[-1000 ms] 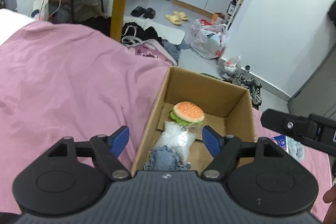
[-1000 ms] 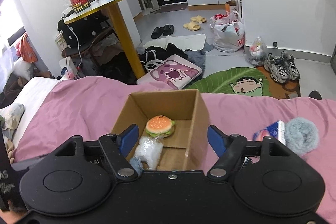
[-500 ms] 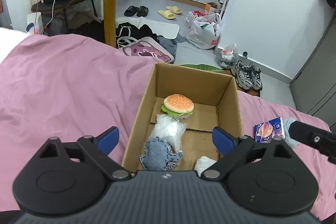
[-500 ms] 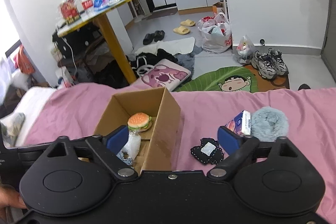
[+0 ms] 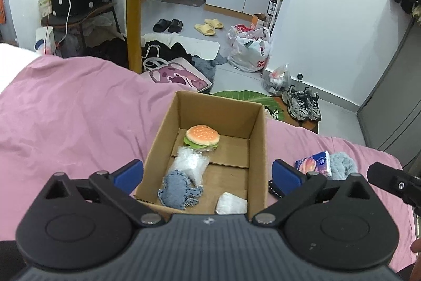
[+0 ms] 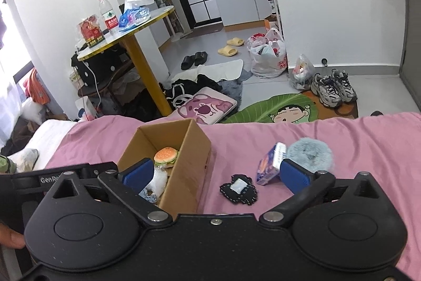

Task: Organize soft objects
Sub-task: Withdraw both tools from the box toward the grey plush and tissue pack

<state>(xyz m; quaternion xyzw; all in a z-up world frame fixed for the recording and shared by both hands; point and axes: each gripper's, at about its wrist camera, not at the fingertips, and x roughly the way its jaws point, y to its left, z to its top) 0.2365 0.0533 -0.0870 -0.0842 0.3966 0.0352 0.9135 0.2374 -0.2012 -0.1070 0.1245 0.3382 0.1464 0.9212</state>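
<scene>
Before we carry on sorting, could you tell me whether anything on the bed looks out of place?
Yes: three soft items lie on the pink sheet outside the cardboard box: a black patch, a tissue pack propped on edge, and a grey fluffy ball.

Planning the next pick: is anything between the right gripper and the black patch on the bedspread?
Nothing visible. The black patch lies alone on the pink bedspread, right of the cardboard box and ahead of the open right gripper.

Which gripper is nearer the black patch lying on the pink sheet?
Right. The right gripper hovers open just above the black patch, while the left gripper sits over the cardboard box, farther away.
</scene>
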